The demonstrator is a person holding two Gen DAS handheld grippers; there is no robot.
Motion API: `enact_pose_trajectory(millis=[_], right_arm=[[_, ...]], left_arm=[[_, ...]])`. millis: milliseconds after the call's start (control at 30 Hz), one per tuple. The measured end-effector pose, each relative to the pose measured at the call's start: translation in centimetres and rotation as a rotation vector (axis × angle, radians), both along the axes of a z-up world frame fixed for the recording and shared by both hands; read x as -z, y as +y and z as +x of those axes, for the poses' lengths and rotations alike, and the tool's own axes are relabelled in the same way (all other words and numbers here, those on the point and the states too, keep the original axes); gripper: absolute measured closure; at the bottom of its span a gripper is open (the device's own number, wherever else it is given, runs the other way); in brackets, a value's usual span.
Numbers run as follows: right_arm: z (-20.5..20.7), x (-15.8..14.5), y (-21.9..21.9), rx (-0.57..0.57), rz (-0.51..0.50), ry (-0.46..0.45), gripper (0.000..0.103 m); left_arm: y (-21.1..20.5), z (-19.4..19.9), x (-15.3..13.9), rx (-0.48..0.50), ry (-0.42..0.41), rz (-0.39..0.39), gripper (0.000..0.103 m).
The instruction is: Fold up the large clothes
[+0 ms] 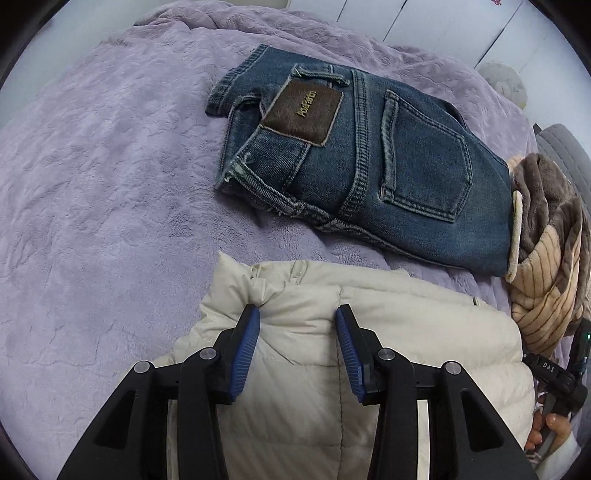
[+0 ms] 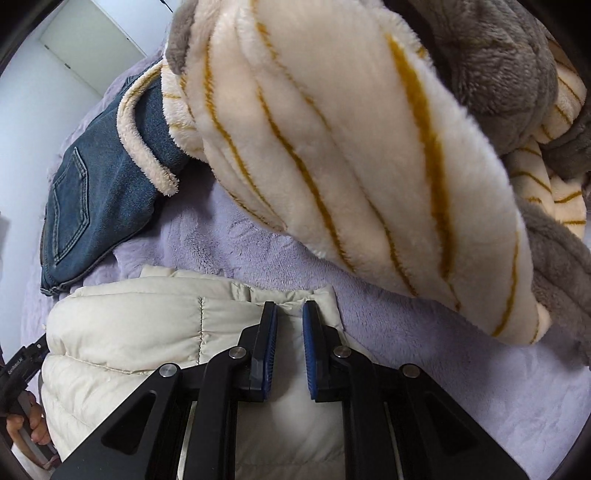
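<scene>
Done: jeans lie folded on the bed.
In hand: puffer jacket, near edge; left hand-held gripper and right hand-held gripper each clench its top edge, I judge.
Left: striped fleece, apparently unfolded.

1. Lilac plush blanket: embossed, lightly rumpled, and covers the whole surface. In the left wrist view it fills the frame from 7 to 12 o'clock. In the right wrist view it shows bare at 4 to 5 o'clock.
2. White panelled doors: behind the blanket at 1 o'clock, with vertical seams showing. A flat white door is at 10 o'clock in the right wrist view.
3. Pale round soft object: at 2 o'clock on the blanket's far edge, too blurred to identify.
4. Grey stitched padded item: at 3 o'clock, cut off by the frame edge.
</scene>
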State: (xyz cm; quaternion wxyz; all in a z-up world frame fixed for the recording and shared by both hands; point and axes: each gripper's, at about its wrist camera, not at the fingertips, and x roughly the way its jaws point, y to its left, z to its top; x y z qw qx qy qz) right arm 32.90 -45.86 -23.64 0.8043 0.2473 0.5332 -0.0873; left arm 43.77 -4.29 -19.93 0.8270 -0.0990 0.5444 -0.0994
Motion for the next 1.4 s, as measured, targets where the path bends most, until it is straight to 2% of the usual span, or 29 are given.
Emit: enact_pose_trajectory(millis=[100,233,467,600,633,667,700,733,767,867,1067,1133,1200,1300,1400], right_arm=[[-0.4,-1.0,0.0,0.006,0.006,-0.005,0.085],[-1.1,-2.6,0.1,0.012,0.009,-0.015,0.085],[-3.1,-6.1,1.2,-0.013,0.025,-0.056,0.084],[-5.2,-7.0,2.1,-0.007,0.058,-0.069,0.052],[-5.9,-7.2,2.5,-0.007,0.064,-0.074,0.052],[-6.5,-7.4,2.8,-0.009,0.074,-0.075,0.052],[-7.1,-7.2,2.9,-0.008,0.085,-0.074,0.052],[-7.8,-7.4,3.2,-0.003,0.097,-0.074,0.052],[-8.5,-7.5,3.5,0.003,0.110,-0.075,0.052],[-11.0,-8.0,4.2,0.017,0.142,-0.070,0.051],[-15.5,-8.3,6.1,0.024,0.187,-0.068,0.036],[-16.8,-7.9,6.7,0.035,0.223,-0.074,0.024],[-18.4,-7.3,6.9,0.058,0.273,-0.090,0.017],[-20.2,-5.8,7.2,0.096,0.367,-0.101,0.017],[-21.0,-4.3,7.6,0.129,0.430,-0.081,0.017]], left_arm=[[1.2,0.5,-1.0,-0.050,-0.013,0.032,0.058],[2.9,0.3,-2.0,-0.096,-0.004,0.082,0.058],[3.8,-3.4,-4.3,-0.052,-0.016,0.127,0.058],[3.7,-6.4,-5.2,-0.018,-0.004,0.123,0.058],[3.6,-7.2,-5.2,-0.009,0.004,0.121,0.058],[3.5,-7.9,-5.2,-0.003,0.013,0.123,0.049],[3.4,-8.7,-5.3,-0.001,0.020,0.127,0.036],[3.5,-9.5,-5.5,-0.009,0.012,0.132,0.009],[3.7,-10.4,-5.8,-0.019,-0.010,0.138,0.000],[3.9,-12.6,-6.2,-0.004,-0.028,0.149,0.000],[5.4,-16.4,-5.6,-0.028,0.011,0.115,0.000],[6.1,-17.3,-4.9,-0.052,0.037,0.111,0.000],[6.9,-18.1,-3.9,-0.080,0.075,0.086,0.000],[8.0,-19.0,-1.8,-0.101,0.164,-0.035,0.000],[8.8,-19.5,-0.4,-0.123,0.202,-0.172,0.000]])
